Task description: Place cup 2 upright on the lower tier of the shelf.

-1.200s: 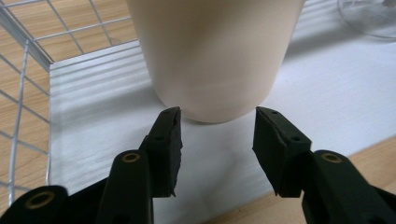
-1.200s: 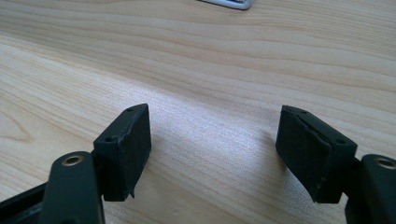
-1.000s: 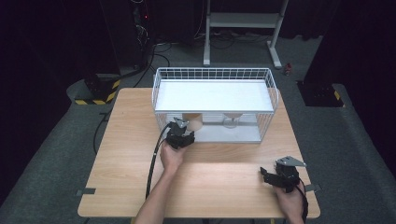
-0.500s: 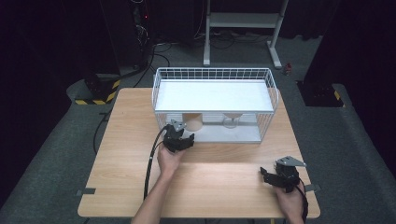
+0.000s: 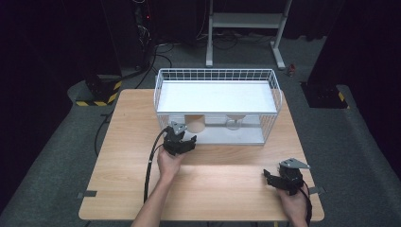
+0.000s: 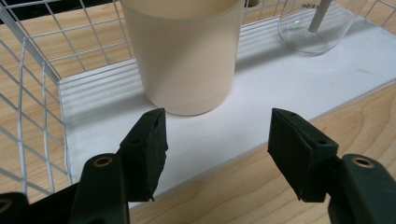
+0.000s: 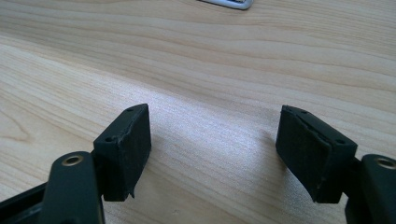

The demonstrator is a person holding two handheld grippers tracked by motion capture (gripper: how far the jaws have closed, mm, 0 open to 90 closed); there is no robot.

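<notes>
Directly ahead of the left gripper (image 6: pixel 212 154), the beige cup (image 6: pixel 184 51) stands upright on the white tray (image 6: pixel 289 79) inside the wire basket (image 5: pixel 276 101). Its fingers have just been opening, nothing between them. The right gripper (image 7: pixel 212 154) is held released, well apart, over the surface (image 5: pixel 227 189).

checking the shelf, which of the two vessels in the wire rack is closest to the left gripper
The opaque beige cup, standing just beyond the open left gripper. The clear glass flask stands farther off, to its right in the left gripper view.
</notes>
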